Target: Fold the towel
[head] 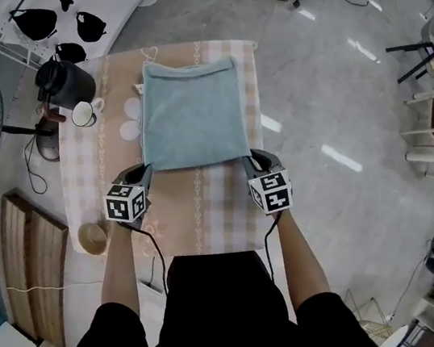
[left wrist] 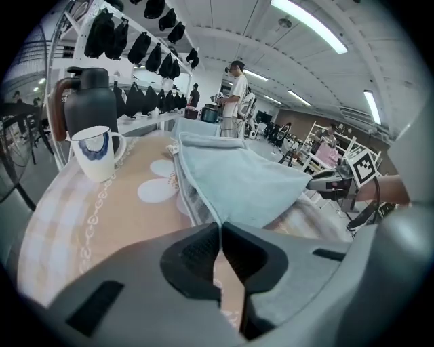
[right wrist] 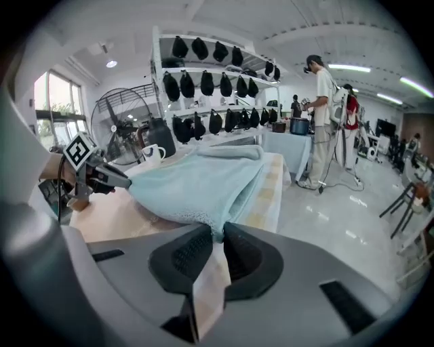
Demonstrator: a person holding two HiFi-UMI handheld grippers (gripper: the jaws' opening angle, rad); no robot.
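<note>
On the table (head: 213, 201), mug (head: 84, 113) and jug (head: 68, 84) left of towel (head: 193, 116), contents unclear. Pinching its near corners with left gripper (head: 148, 168) and right gripper (head: 248, 159); open floor (head: 358, 109) at right.

No readable text, label, brand, number or sign in any view.

A black jug (head: 66, 81) and a white mug (head: 85, 113) stand left of the towel (head: 196, 116), crowding that side. A brown cup (head: 92, 237) sits by the near left corner. The checked tablecloth (head: 213, 209) nearer than the towel gives passage, and open floor (head: 342, 107) lies to the right.
</note>
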